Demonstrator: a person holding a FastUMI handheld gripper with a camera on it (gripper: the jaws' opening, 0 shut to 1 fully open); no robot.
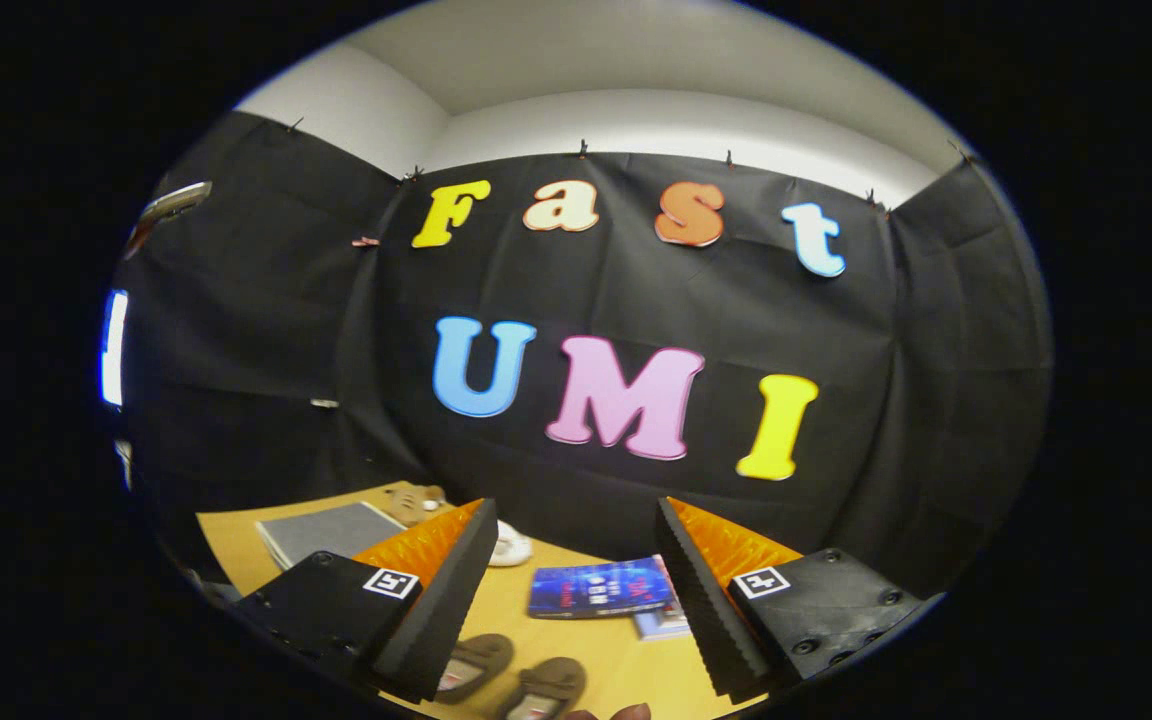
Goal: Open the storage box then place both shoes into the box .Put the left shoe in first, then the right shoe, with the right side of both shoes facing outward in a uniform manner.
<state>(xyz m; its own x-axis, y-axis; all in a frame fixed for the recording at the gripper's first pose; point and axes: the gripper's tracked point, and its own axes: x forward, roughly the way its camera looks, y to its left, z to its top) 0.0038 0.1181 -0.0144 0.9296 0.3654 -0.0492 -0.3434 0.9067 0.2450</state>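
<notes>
We've got the gripper (576, 560) spread wide, empty; those shoes (511, 675) look soft and light, so we'd pinch the heel collar.

Wooden table (626, 665), pale yellow-brown top, set against the black cloth wall. Two brown shoes (511, 675) side by side on it, lying between the spread fingers at the near edge, openings up. Beyond them a blue book (598, 587) flat on the top, overlapping a second, paler booklet (664, 622) just beside it. Farther back, a grey flat box (328, 531) near the wall, a small white object (511, 546) close by, and a tan soft thing (418, 499) behind the grey box, too small to identify.
</notes>
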